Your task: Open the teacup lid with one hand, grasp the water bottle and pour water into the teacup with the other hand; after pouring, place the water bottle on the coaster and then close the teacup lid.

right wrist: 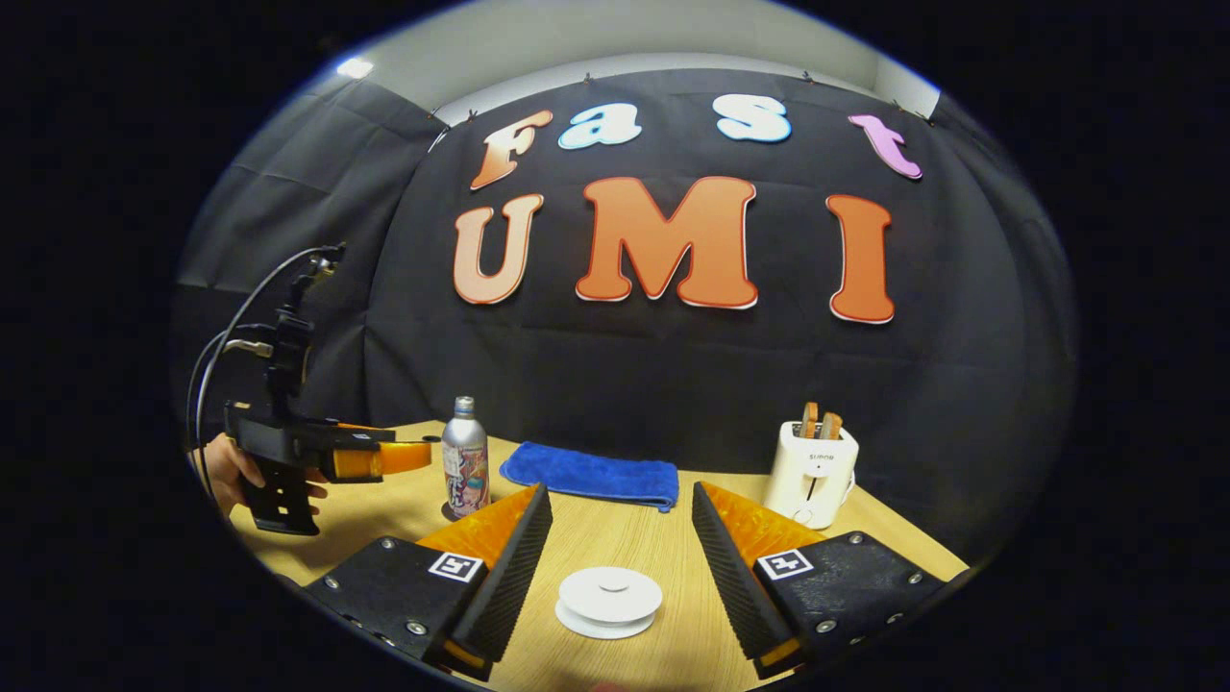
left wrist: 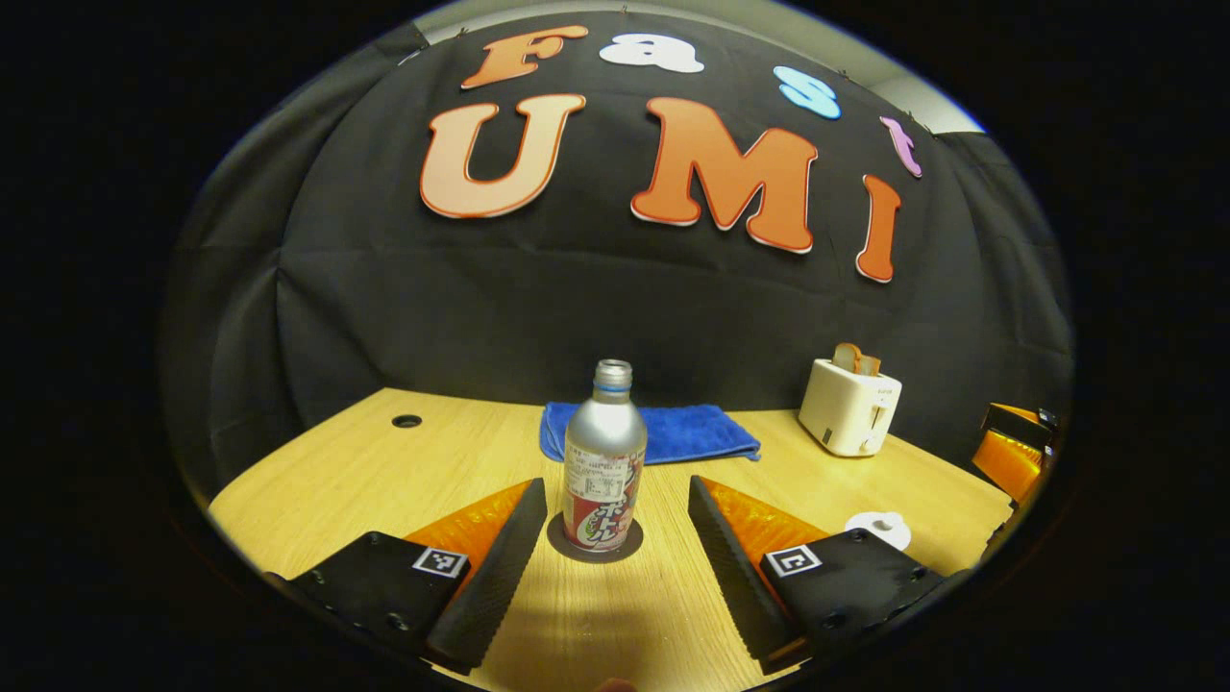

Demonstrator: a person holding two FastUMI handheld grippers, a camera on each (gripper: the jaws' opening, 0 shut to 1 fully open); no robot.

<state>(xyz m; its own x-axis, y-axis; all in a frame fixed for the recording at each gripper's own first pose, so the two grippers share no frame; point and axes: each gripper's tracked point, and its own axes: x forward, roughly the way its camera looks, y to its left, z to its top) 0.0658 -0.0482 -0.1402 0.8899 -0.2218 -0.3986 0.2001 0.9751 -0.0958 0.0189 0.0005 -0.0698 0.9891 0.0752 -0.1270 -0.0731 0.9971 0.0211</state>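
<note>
Your left tongs (left wrist: 615, 548) gape wide around the bottle (left wrist: 603, 461) on its coaster (left wrist: 557, 543), not touching; your right tongs (right wrist: 615, 567) gape empty over the teacup (right wrist: 609, 601).

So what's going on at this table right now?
A person is holding a gripper in each hand over a wooden table. The left gripper, jaws open, faces the water bottle, which stands on its coaster. The right gripper, also open, points at the white teacup lid, which sits closed. Nothing is gripped at the moment. A blue towel and a toaster sit behind.
</note>
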